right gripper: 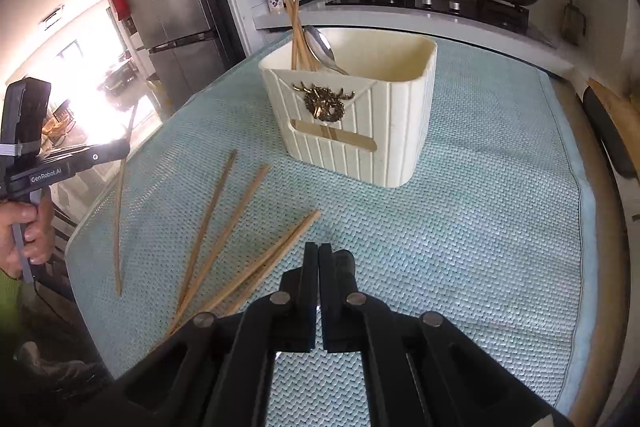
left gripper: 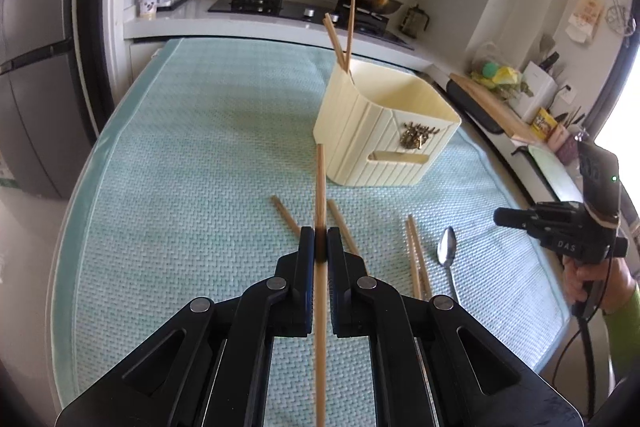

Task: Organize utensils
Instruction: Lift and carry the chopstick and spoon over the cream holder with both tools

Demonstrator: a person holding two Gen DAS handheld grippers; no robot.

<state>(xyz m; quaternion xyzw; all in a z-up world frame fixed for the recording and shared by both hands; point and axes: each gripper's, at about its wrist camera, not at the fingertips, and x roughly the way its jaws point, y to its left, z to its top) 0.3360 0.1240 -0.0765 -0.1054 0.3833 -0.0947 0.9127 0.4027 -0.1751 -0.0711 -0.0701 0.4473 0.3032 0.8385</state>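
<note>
The left gripper is closed on a wooden chopstick near the cream holder; the right gripper is closed and empty.

I hold one pale wooden chopstick lengthwise between my closed left fingers, its tip toward the cream ribbed utensil holder, which stands upright on the mat. In the holder's left corner stand several chopsticks and a steel spoon, bowl up. Loose chopsticks lie fanned on the mat before the holder, a second spoon just beside them.
</note>
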